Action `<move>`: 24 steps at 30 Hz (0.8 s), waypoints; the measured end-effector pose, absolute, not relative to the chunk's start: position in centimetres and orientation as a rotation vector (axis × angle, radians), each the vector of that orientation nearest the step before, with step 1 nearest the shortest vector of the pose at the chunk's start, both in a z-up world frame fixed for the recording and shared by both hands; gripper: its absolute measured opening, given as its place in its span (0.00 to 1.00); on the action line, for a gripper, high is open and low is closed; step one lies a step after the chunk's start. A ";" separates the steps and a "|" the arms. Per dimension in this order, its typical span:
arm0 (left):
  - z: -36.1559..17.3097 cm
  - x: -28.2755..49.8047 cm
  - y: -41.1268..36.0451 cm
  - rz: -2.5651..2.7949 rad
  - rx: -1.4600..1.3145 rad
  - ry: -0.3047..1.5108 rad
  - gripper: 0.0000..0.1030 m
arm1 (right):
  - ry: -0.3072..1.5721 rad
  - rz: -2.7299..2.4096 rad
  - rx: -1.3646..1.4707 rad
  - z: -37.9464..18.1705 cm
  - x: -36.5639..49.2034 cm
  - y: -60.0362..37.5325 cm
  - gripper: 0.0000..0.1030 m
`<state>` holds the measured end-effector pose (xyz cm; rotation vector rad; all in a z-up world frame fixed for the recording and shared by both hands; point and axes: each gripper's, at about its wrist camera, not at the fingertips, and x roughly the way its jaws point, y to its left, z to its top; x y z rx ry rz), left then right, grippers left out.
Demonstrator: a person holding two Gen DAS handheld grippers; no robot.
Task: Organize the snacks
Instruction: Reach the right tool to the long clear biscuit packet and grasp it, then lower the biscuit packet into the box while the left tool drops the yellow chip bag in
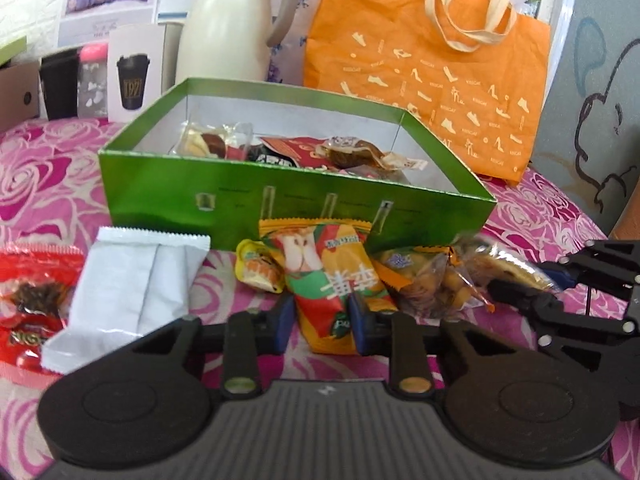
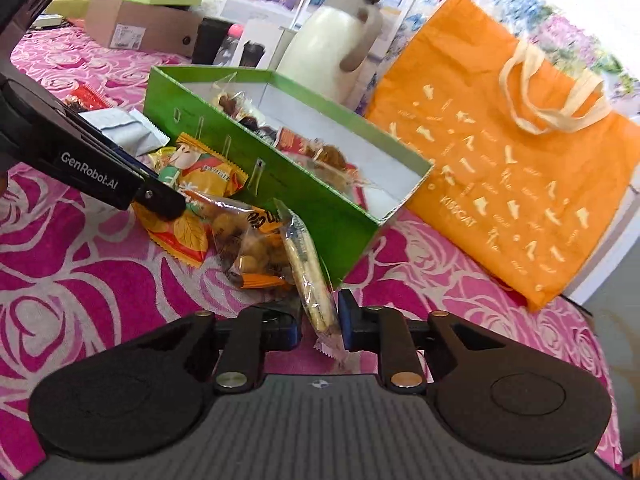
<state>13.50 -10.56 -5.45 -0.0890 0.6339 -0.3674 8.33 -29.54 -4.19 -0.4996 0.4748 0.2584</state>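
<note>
Both grippers clamped on snack packets in front of the green box

The left gripper [image 1: 322, 320] grasps an orange and green packet [image 1: 328, 276] by its near end, the blue pads [image 1: 360, 322] pressing on both sides; the right gripper [image 2: 320, 322] pinches a long clear packet of sticks [image 2: 310, 276] that leans on the corner of the green box [image 2: 256, 168]. Between the two lies a clear bag of round snacks [image 2: 256, 248], and further left a white packet [image 1: 136, 280] and a red packet [image 1: 28, 304] lie on the pink rose-patterned bench [image 2: 80, 272]. The open box already holds several wrapped snacks [image 1: 304, 148]. Behind it stand a cream jug [image 1: 232, 28] and an orange bag [image 1: 432, 80]
</note>
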 end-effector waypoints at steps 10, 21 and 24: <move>-4.7 11.7 -10.0 -0.350 -0.062 0.587 0.22 | 0.316 0.196 -0.453 -1.6 4.3 -29.3 0.23; -2.6 9.9 -7.5 -0.303 -0.087 0.556 0.19 | 0.416 0.206 -0.103 -1.1 3.7 -27.4 0.23; -2.9 9.4 -7.0 -0.304 -0.085 0.573 0.19 | 0.441 0.218 -0.038 -1.6 3.1 -26.5 0.23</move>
